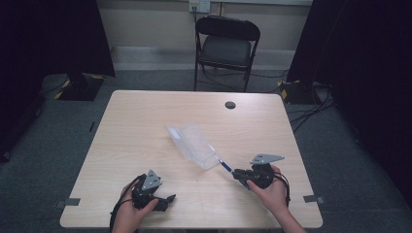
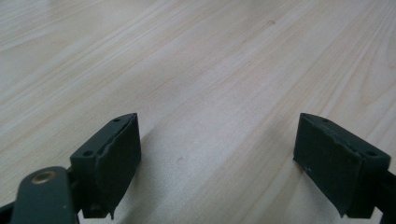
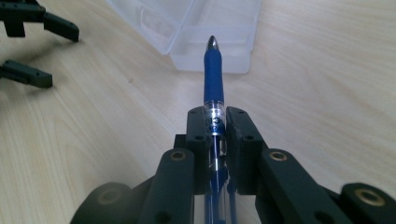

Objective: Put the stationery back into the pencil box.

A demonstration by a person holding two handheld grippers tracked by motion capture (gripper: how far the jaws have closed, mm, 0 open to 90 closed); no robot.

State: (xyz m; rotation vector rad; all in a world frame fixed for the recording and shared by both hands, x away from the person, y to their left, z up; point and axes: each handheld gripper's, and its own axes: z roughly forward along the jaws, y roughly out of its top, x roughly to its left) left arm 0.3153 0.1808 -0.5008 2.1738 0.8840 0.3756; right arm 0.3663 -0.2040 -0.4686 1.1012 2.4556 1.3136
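Room first: dark drapes at 9 and 3 o'clock of the high view, grey carpet, black folding chair (image 1: 227,46) at 12 beyond the table, loose cables (image 1: 311,109) on the floor at 2. Table (image 1: 145,126) was pale wood laminate, bare apart from a cable grommet (image 1: 230,105) toward 12 and the work items.

Clear plastic pencil case (image 1: 194,144) lay open near table centre, lid hinged back toward 10 o'clock, tray end toward 5. Looked empty as far as I could tell through the plastic.

Left gripper (image 1: 163,200) sat at 7 o'clock of the table, low over the wood, jaws spread wide, nothing between them. In the left gripper view the pads (image 2: 116,158) framed bare table (image 2: 210,84) only.

Right gripper (image 1: 239,174) was at 5 o'clock, jaws drawn in tight on a blue pen (image 1: 225,166). In the right gripper view the pen (image 3: 213,79) ran straight out between the pads, clear barrel clamped, blue grip and metal tip pointing at the near end of the case (image 3: 210,51), tip just short of the tray rim.

My read: pen picked, mid-carry, insert step pending. Next move needs the pen lifted over the tray wall, lined up with the tray's long axis, lowered flat, then released. Risk: the tip catches the rim and shoves the light case, since the left gripper wasn't bracing it.
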